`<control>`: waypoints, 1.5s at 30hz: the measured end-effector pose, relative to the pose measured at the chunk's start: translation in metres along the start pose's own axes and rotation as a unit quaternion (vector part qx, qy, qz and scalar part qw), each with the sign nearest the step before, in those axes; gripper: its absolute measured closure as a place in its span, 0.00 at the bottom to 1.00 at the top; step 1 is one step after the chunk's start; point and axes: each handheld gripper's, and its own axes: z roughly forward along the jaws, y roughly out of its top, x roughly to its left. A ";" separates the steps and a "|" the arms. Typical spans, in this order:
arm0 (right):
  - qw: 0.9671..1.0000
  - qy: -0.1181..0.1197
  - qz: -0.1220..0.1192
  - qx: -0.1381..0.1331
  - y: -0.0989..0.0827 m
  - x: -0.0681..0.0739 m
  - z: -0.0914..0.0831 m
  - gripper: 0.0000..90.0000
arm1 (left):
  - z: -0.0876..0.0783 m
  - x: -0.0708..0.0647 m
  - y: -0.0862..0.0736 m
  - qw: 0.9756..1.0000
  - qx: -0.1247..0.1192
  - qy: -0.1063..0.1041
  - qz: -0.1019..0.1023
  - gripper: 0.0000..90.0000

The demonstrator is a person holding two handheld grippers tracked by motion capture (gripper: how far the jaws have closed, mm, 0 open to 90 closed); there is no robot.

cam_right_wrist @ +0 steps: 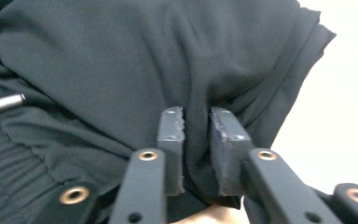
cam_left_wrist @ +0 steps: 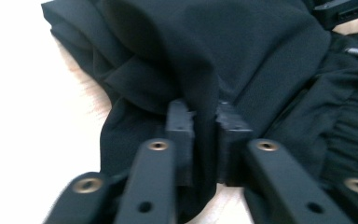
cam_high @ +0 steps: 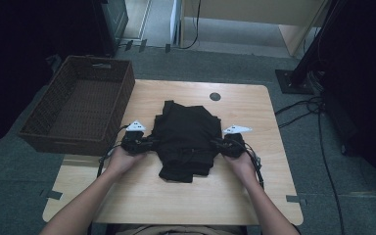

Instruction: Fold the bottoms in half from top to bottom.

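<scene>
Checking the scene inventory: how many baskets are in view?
1. A brown wicker basket stands on the floor at the table's left edge, beside the folded black garment. Dark areas around the room could hide more.

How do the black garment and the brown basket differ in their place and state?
The black garment lies folded on the wooden table; the brown basket stands on the floor to the table's left. The left gripper and right gripper flank the garment, with cloth between their jaws; the basket is untouched.
</scene>
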 end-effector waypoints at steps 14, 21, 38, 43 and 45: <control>0.998 0.021 -0.018 -0.054 0.042 -0.001 -0.019 0.57 | -0.014 -0.002 0.052 0.998 -0.050 -0.001 0.024 0.67; 0.999 0.037 -0.024 -0.005 0.037 0.000 0.023 0.55 | 0.024 0.004 0.038 0.999 0.016 -0.006 0.037 0.60; 0.998 -0.040 -0.049 -0.017 0.023 0.009 0.049 0.83 | 0.050 0.006 0.021 0.997 0.011 0.035 0.065 0.81; 0.998 -0.041 -0.031 -0.021 0.034 0.003 0.061 0.94 | 0.059 0.012 0.030 0.997 0.009 0.052 0.061 0.93; 0.998 -0.054 -0.035 -0.025 0.038 0.001 0.065 0.95 | 0.063 0.015 0.036 0.997 0.010 0.058 0.057 0.96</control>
